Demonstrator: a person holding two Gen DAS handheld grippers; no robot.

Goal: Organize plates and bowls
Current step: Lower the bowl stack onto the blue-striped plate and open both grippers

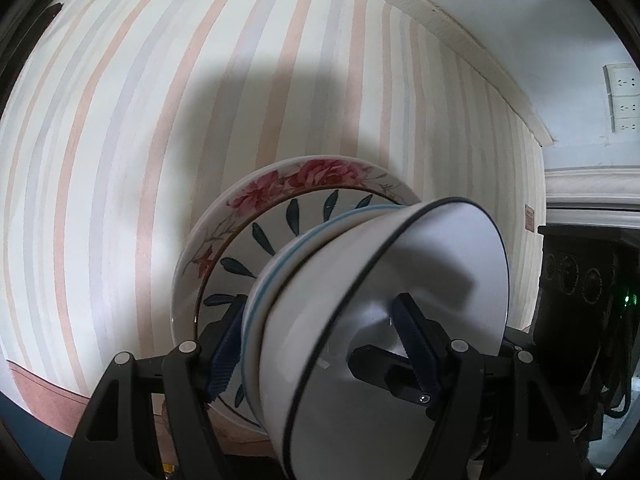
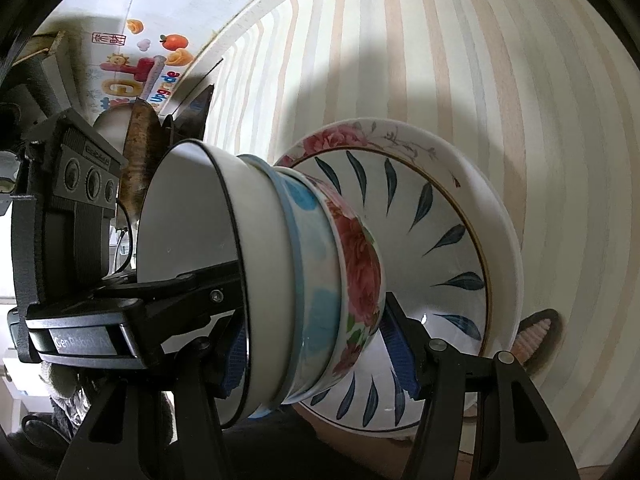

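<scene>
Three bowls are nested: a white bowl with a dark rim (image 2: 256,216) on top, a blue-banded bowl (image 2: 308,240), and a rose-printed bowl (image 2: 360,256) lowest. They stand over a leaf-patterned plate (image 2: 432,232) that lies in a larger rose-rimmed plate (image 2: 480,184). My right gripper (image 2: 314,320) is shut on the bowl stack, one finger inside the white bowl and the other under the rose bowl. From the opposite side my left gripper (image 1: 320,304) clamps the same stack, with one pad inside the white bowl (image 1: 452,264) and one below, next to the leaf plate (image 1: 256,248).
A pastel striped tablecloth (image 1: 160,120) covers the table. Wall sockets (image 1: 624,100) are at the far right. Knives in a holder (image 2: 140,152) and a printed carton (image 2: 132,68) stand behind the stack. A small dark dish (image 2: 536,332) lies just beyond the plates.
</scene>
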